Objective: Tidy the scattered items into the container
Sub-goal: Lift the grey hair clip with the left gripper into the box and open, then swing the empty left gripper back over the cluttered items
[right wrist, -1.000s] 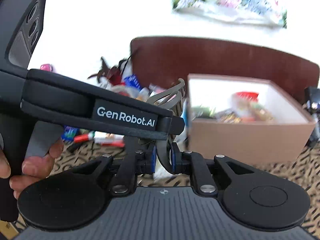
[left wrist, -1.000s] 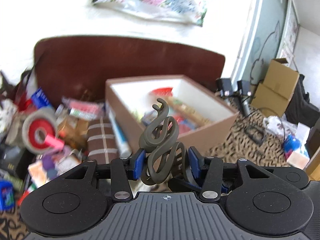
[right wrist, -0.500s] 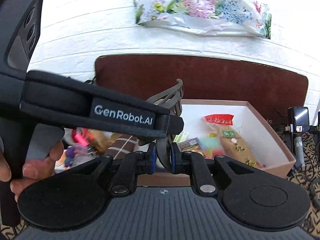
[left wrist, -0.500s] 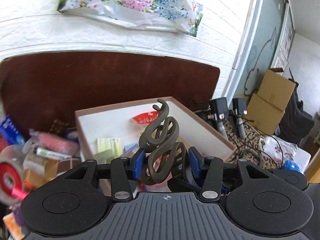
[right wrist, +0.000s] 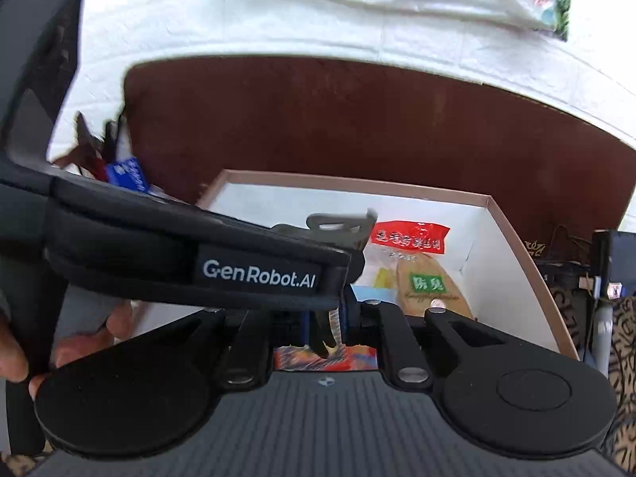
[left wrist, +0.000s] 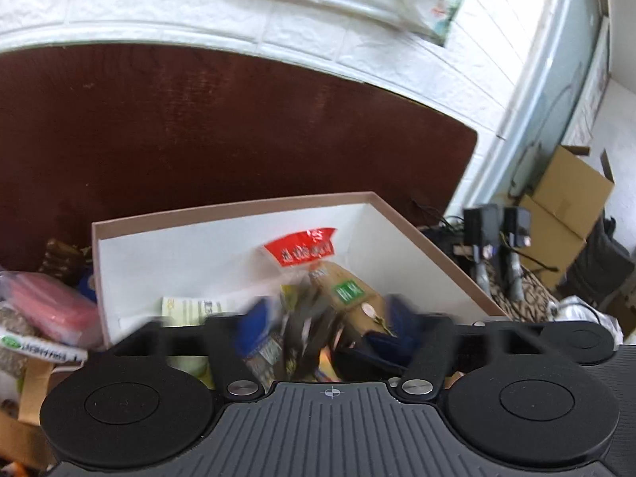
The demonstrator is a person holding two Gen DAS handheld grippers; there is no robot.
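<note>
Left wrist view looks down into an open cardboard box (left wrist: 429, 234), tan outside and white inside, sitting in front of a dark brown board (left wrist: 198, 131). The left tongs (left wrist: 330, 318) have just been opening and now stand wide apart, their blue pads blurred; between them a dark grey hair claw clip (left wrist: 306, 330) shows as a motion-smeared streak, gripped by neither pad, over the box's contents at 6 o'clock. Inside the box, toward 12 o'clock, lies a clear packet with a red header (left wrist: 302, 252) and, just beside it, a tan packet with a green label (left wrist: 346, 294). At 9 o'clock outside the box sits a pink packet (left wrist: 51, 306) among other clutter. Right wrist view shows the right tongs (right wrist: 324, 320) pinched together on a second dark clip (right wrist: 326, 334), thin and curved, held over the same box; a hand (right wrist: 115, 322) grips the left device's handle at 9 o'clock.
</note>
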